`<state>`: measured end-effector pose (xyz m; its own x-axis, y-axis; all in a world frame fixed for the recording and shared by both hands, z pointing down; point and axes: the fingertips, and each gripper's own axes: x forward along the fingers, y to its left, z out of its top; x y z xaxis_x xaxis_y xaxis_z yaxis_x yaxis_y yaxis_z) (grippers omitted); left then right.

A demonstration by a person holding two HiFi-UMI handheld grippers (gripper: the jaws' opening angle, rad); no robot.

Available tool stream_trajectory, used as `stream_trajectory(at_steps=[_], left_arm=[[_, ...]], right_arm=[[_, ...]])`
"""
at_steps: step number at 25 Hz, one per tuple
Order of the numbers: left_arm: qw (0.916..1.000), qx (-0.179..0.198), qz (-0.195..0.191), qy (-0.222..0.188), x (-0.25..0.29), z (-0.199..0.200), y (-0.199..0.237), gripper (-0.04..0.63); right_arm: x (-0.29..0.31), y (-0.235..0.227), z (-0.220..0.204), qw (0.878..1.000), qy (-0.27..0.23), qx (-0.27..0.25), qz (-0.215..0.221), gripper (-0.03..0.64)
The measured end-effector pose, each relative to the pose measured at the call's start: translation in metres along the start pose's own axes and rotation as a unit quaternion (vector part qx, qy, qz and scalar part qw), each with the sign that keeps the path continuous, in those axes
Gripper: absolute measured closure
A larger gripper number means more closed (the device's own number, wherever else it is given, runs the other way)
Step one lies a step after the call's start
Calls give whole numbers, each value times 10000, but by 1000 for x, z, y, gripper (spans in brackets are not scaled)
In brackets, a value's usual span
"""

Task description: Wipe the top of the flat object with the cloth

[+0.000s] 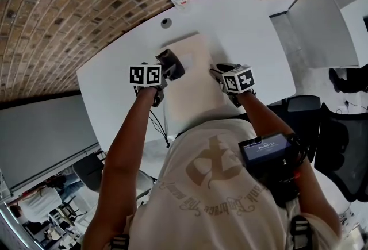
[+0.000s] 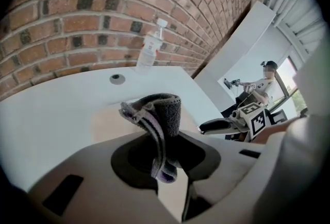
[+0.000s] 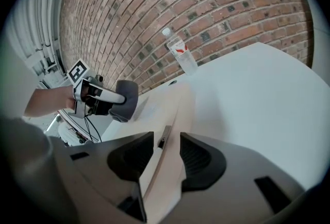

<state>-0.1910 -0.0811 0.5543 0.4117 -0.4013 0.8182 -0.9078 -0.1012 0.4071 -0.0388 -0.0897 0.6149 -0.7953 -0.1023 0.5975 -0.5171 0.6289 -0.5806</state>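
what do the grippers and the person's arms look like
Both the left gripper and right gripper have grey jaws, black pads and a white cube with black square markers. A black cable hangs below the left one. The person wears a beige short-sleeved t-shirt.

Bright, even indoor light falls on the white table [image 1: 247, 25]. Its top is nearly washed out, so the pale board [image 1: 195, 85] lying on the table barely stands out. Shadows on the table are faint and soft-edged. Behind the table, the brick wall [image 1: 69, 7] bows in hard curves from wide-angle distortion. Both gripper views are ringed in black at the corners. Above the table, the dark cloth [image 2: 166, 115] is in fair focus, while whatever sits nearest each lens is blurred. Beyond the table's far end, a window [image 2: 293, 89] glares white.
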Motion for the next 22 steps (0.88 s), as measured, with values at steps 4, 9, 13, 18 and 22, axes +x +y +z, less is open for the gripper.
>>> stream_trajectory(at_steps=[4,9,13,18,22], left_arm=[[9990,121,-413,80,27,9,-40,492],[9964,115,-822,180,57,20,-82,492],[9948,174,-948,332,80,23,-105,492],[9937,370,-738,752,100,10,-110,492],[9939,300,-605,869,100,5,-99,491]], right_arm=[[-2,6,-10,9999,133,-72,58,448],[-5,14,-22,9993,265,-259,105,448],[-5,15,-24,9990,287,-328,121,448],[-5,15,-25,9977,401,-508,177,446],[-6,13,-25,9970,438,-602,235,446]])
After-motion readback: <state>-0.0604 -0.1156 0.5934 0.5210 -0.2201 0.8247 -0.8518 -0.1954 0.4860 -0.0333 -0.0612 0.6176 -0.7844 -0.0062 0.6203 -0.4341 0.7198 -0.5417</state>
